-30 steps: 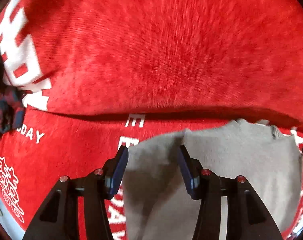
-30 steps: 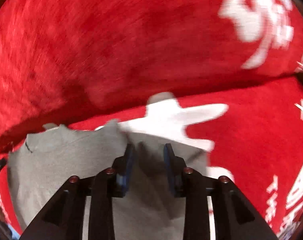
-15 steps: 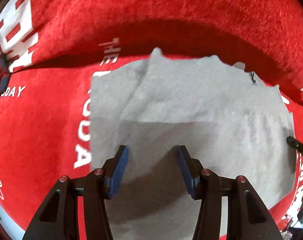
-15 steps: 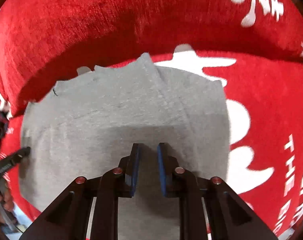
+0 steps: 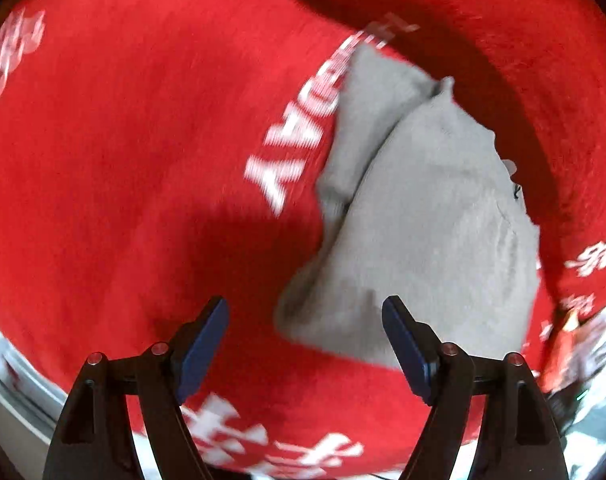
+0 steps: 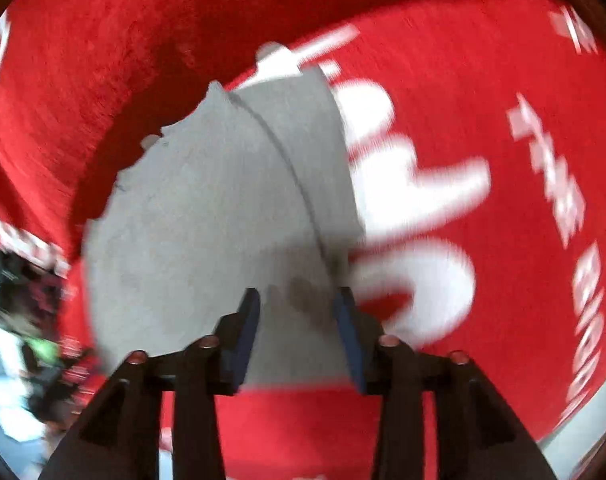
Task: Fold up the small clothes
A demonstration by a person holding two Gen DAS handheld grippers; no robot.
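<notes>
Letting go, my left gripper (image 5: 303, 344) and right gripper (image 6: 297, 332) are opening, clamped on nothing, so the folded grey garment (image 5: 431, 232) lies flat on the red blanket (image 5: 123, 160).

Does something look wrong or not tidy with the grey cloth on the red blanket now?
Slightly untidy. The grey cloth lies folded on the red blanket, but the top layer sits askew, leaving a strip of the lower layer uncovered along one side. No tear or spill shows.
</notes>
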